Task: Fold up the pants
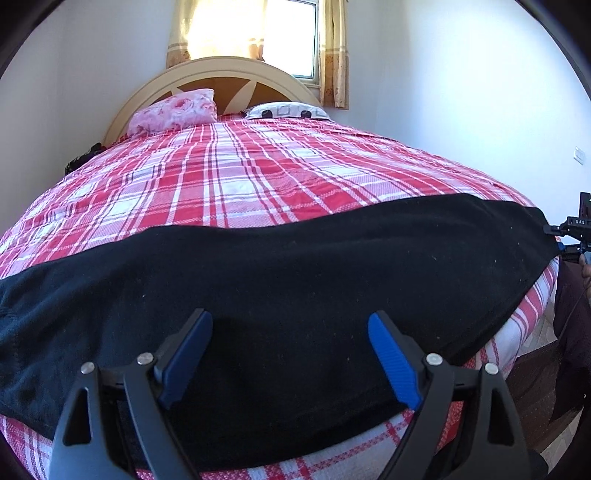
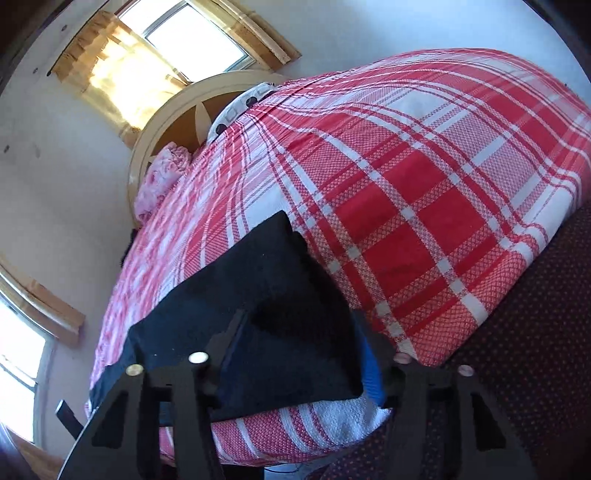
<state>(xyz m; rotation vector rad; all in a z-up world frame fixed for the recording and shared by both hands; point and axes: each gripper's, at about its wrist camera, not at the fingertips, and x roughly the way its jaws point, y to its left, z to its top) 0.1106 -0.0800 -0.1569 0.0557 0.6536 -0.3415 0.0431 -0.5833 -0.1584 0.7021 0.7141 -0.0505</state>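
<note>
Sunlit curtained window (image 1: pixel 255 33) above plaid bed (image 1: pixel 240 177).

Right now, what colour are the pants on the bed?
Black pants, plain, clearest in the left wrist view.

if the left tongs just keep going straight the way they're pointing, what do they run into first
Most likely the black pants spread across the bed's near edge: the left tongs, standing open, point down onto the cloth. Depth is hard to judge through the fisheye.
</note>
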